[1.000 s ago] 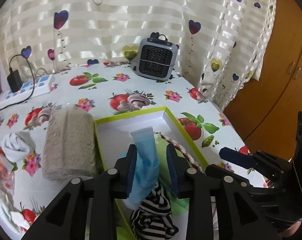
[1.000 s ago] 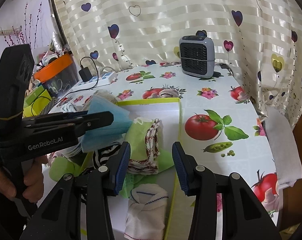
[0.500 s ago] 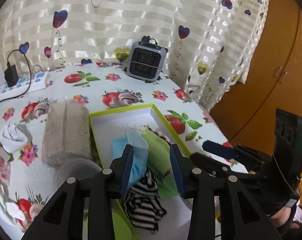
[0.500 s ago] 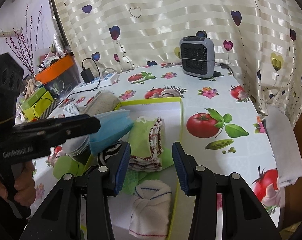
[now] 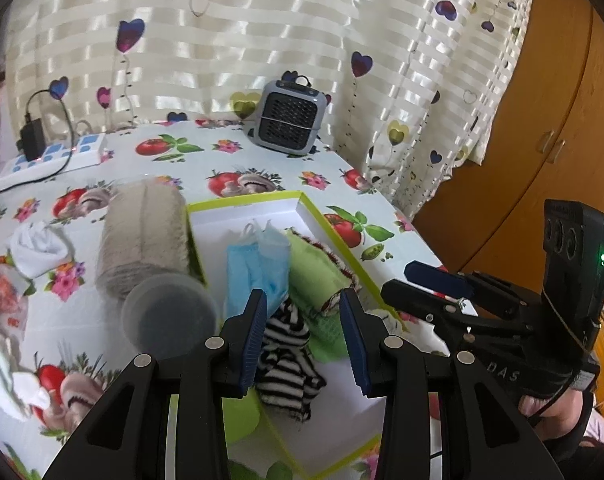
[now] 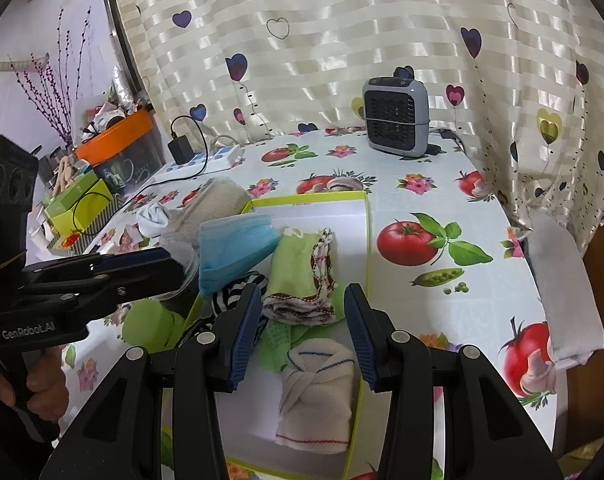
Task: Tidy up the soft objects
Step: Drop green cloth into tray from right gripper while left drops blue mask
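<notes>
Crowding the box point(image 5: 321, 216): mask point(image 5: 258, 268), green cloth point(image 5: 313, 276), perhaps a striped sock point(image 5: 286, 356); both jaws apart, empty.

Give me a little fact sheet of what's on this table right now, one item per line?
Box: white tray with lime rim, on the tomato-print tablecloth
In the box: blue face mask, green cloth, striped sock, white knotted cloth
Outside the box: beige roll, white sock
Left tongs: open, holding nothing
Right tongs: open, holding nothing
Far end: grey heater, power strip
</notes>
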A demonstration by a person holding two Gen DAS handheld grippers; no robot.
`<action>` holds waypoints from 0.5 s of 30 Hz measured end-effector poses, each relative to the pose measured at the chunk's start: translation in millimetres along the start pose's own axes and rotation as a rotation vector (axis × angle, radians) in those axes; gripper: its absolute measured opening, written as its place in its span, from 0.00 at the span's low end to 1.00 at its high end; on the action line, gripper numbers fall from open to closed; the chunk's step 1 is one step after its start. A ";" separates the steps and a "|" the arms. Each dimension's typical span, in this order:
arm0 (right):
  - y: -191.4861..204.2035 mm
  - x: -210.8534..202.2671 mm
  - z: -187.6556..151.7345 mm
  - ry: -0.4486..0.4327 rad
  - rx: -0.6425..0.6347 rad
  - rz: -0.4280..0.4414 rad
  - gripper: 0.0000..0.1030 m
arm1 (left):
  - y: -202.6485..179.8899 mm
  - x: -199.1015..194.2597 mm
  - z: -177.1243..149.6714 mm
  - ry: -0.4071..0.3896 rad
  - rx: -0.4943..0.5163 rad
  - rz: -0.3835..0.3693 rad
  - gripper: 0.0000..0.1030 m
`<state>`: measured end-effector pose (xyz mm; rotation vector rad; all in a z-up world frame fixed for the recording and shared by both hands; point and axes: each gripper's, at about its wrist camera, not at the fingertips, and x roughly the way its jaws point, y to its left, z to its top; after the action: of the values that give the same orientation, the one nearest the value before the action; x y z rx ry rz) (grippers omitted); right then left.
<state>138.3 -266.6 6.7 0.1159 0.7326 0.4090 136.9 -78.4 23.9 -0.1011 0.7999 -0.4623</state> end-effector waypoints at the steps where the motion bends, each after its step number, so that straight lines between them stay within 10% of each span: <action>1: 0.8 -0.7 -0.2 0.000 0.000 0.001 0.43 | 1.3 -3.0 -2.0 -0.002 -0.002 0.006 0.35; 15: 30.2 -15.5 -12.9 0.015 -0.035 0.038 0.43 | 19.8 -38.8 -32.1 -0.027 -0.070 0.113 0.35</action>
<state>109.5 -245.7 14.2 0.0939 0.7385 0.4589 97.8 -41.1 22.3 -0.1257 0.7914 -0.3256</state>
